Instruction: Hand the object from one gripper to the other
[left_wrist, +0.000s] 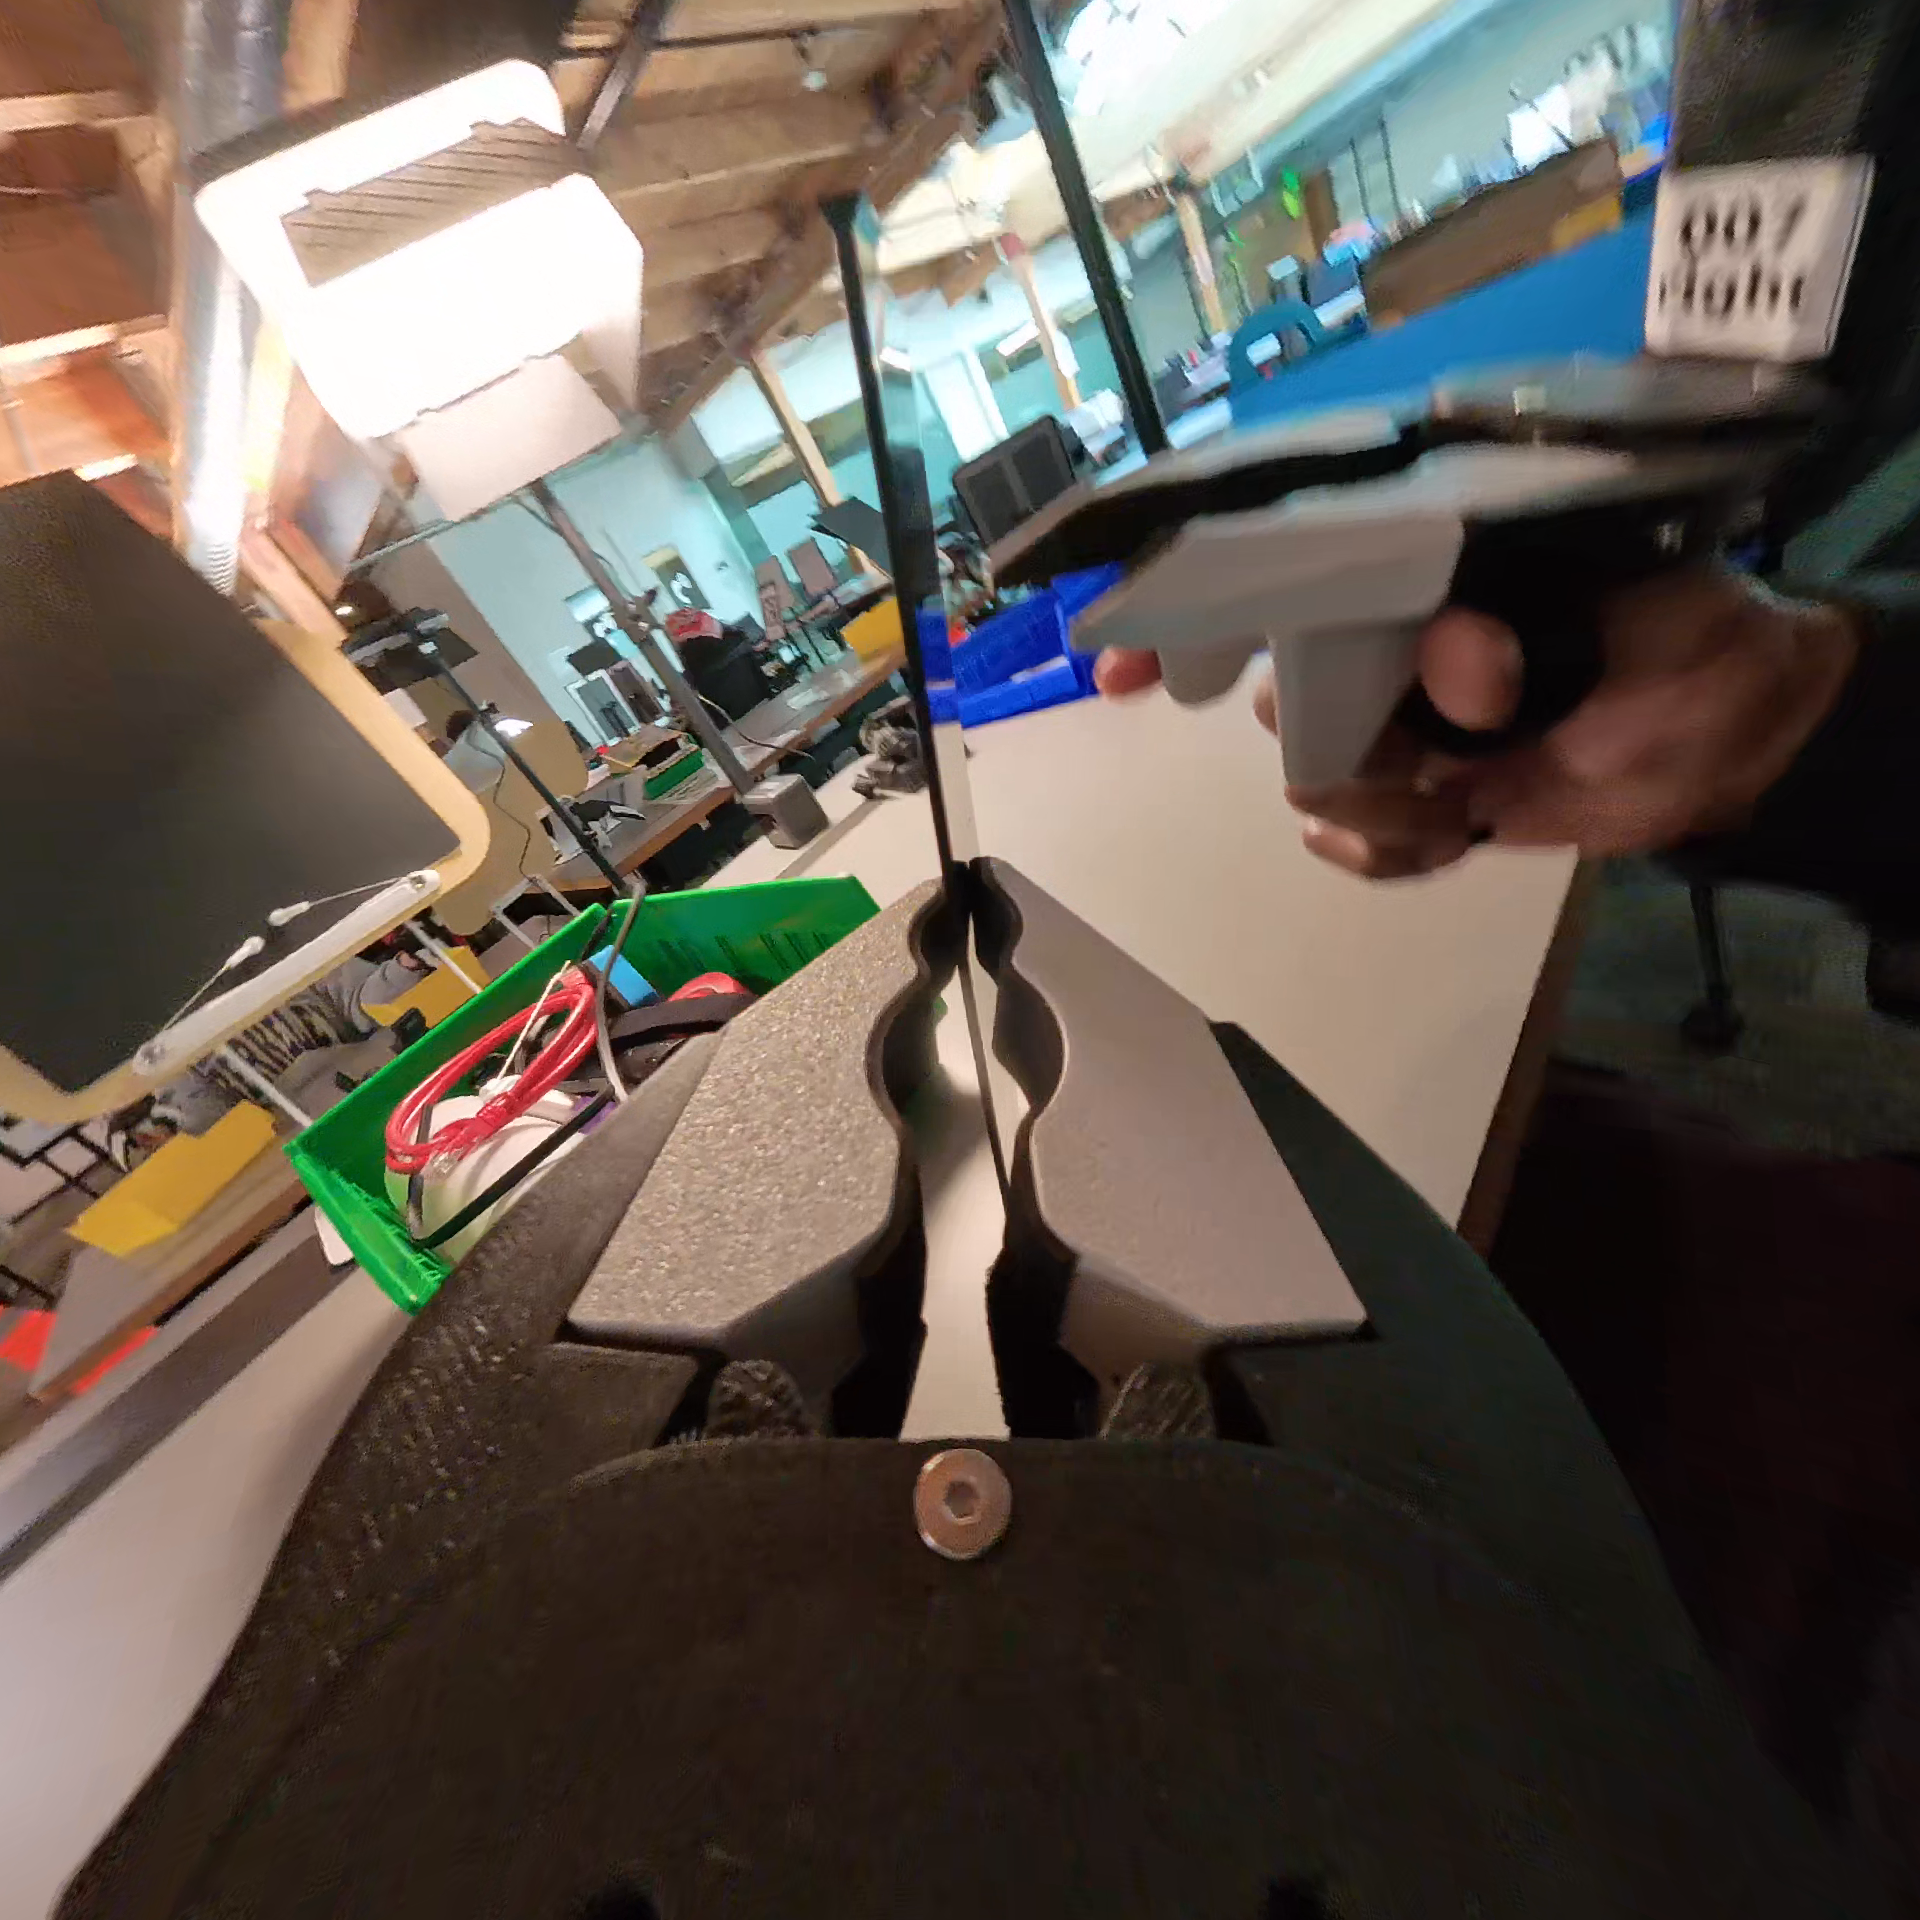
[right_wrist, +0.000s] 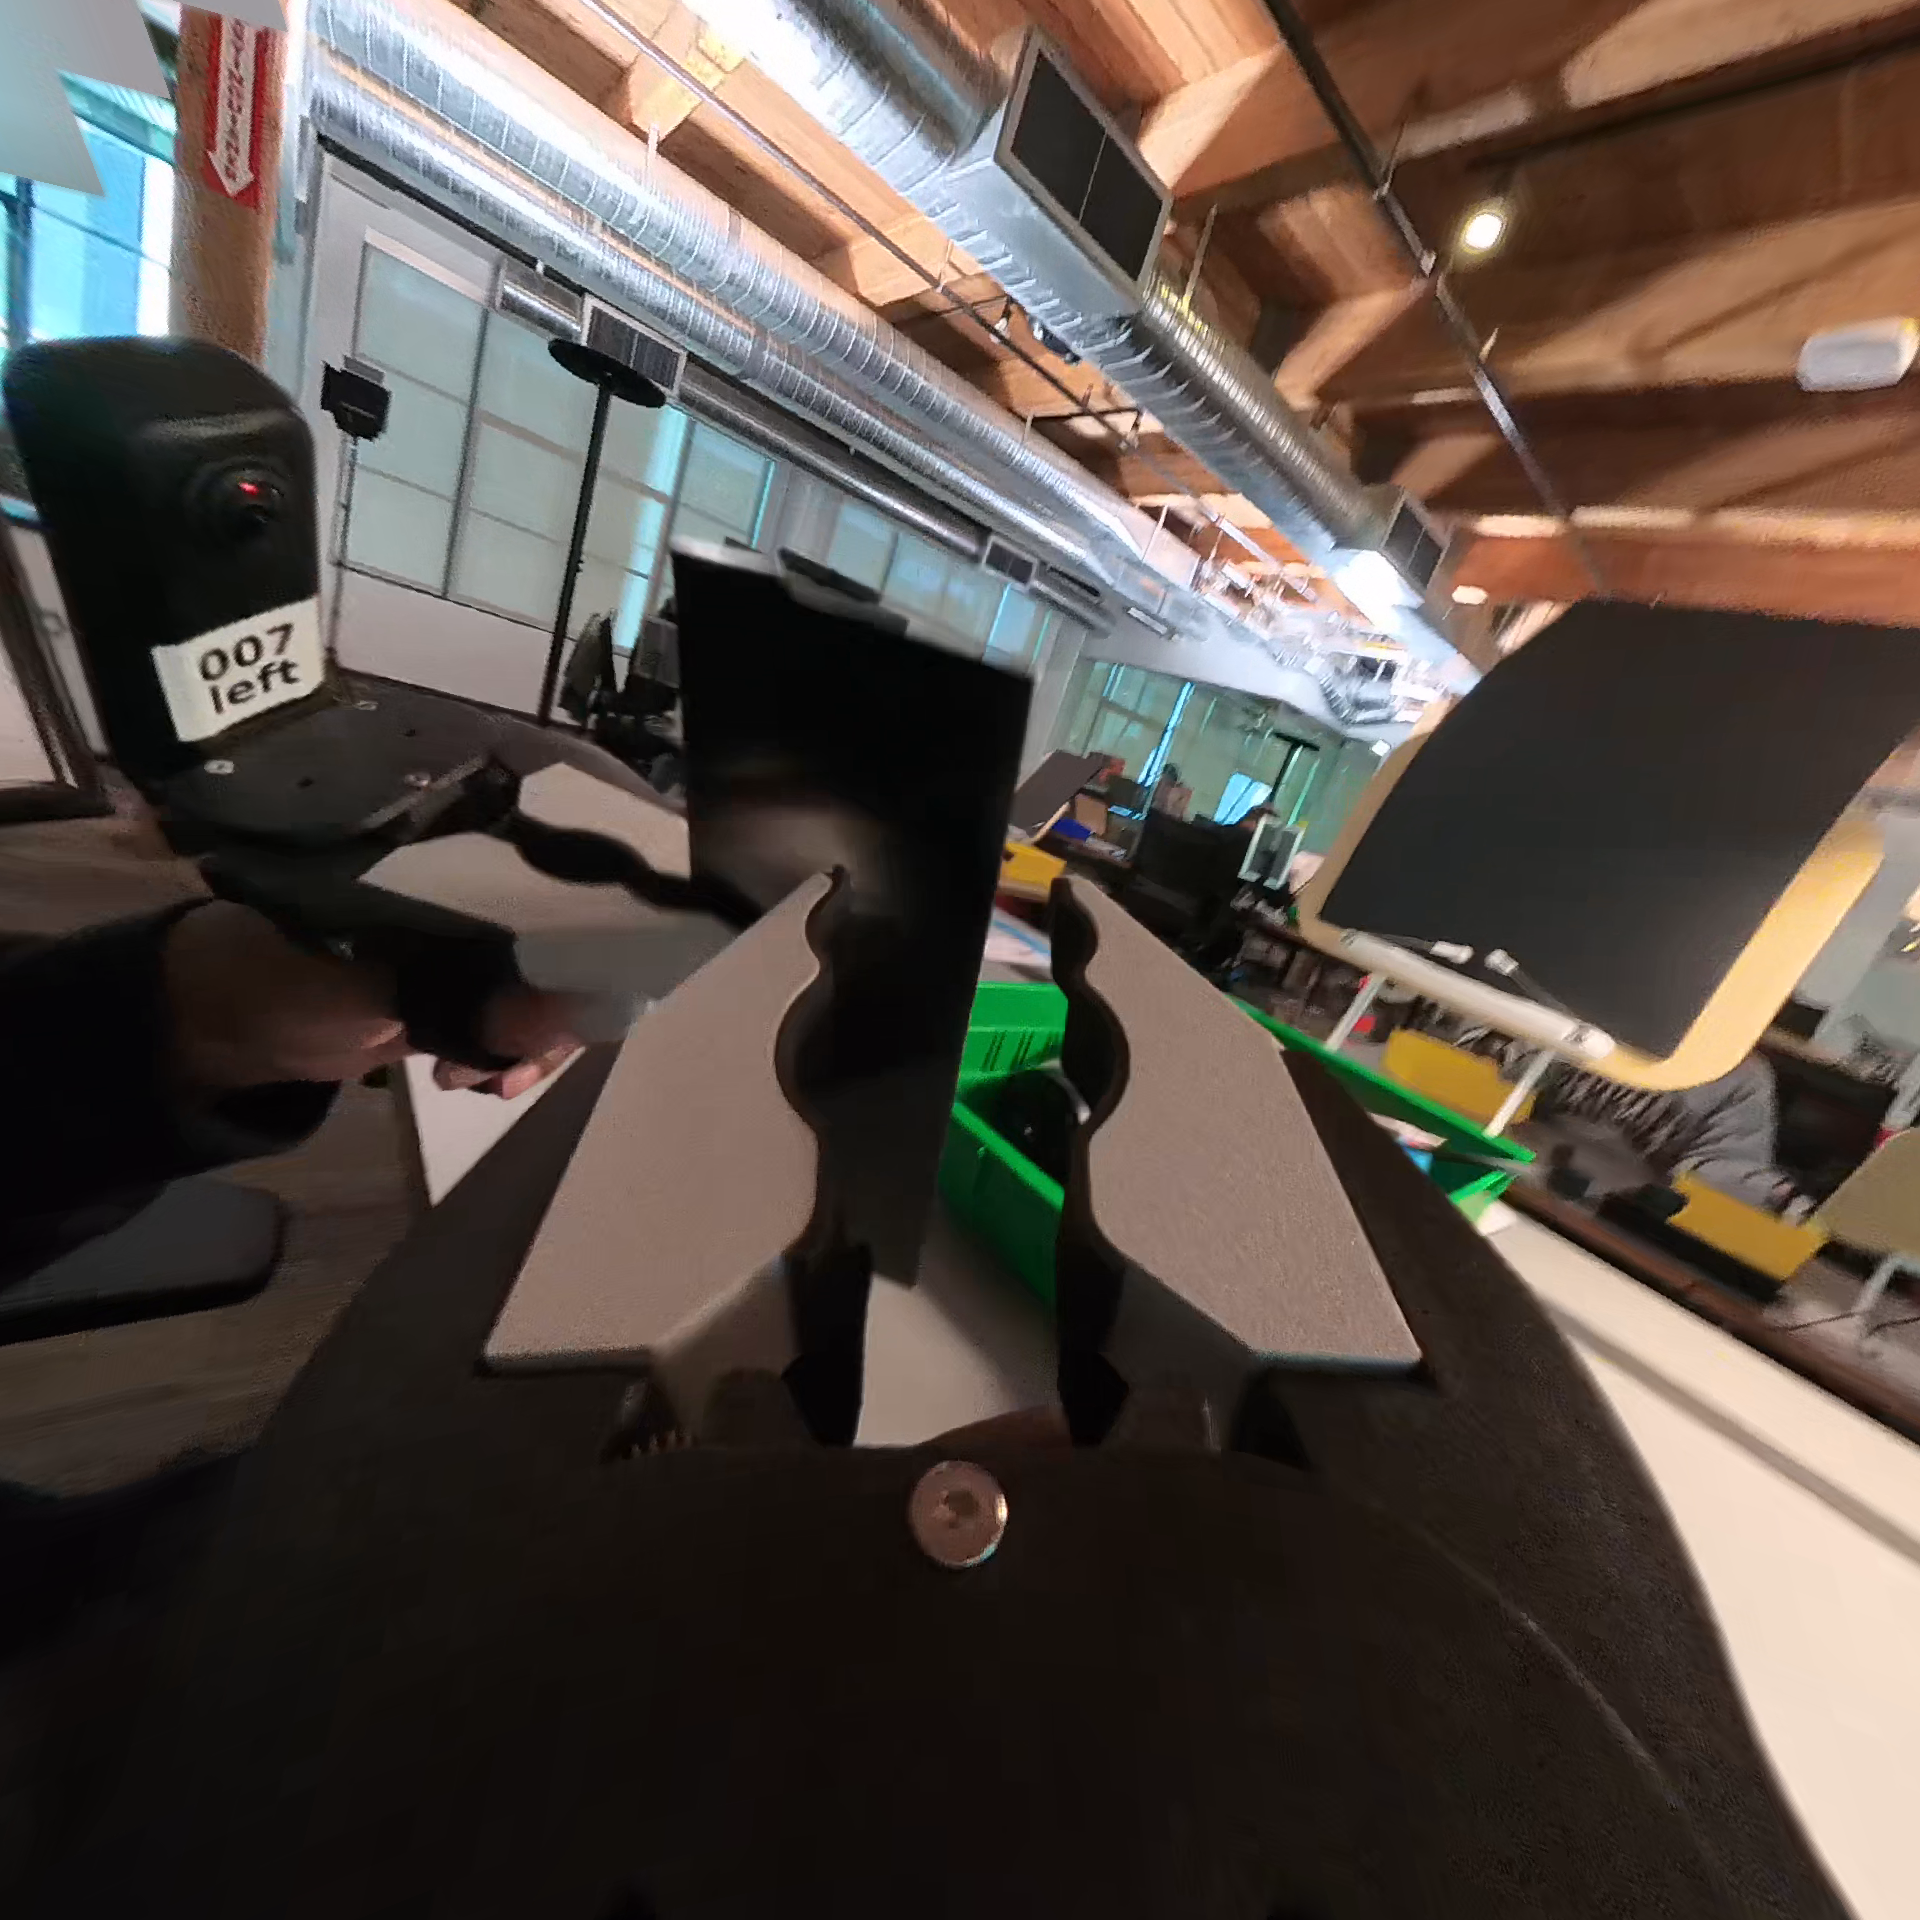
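left gripper: clamped on thin black panel, held upright
right gripper: spread, panel between fingers, untouched

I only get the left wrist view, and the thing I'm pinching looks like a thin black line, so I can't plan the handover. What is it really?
Observer: The right wrist view shows a broad, flat black panel; you see it edge-on.
Operator: Is the other gripper ready?
Observer: The right gripper is open, and the panel stands between its spread fingers.
Operator: Touching it?
Observer: One side shows a clear gap, with the green bin visible through it. The other side I cannot tell.
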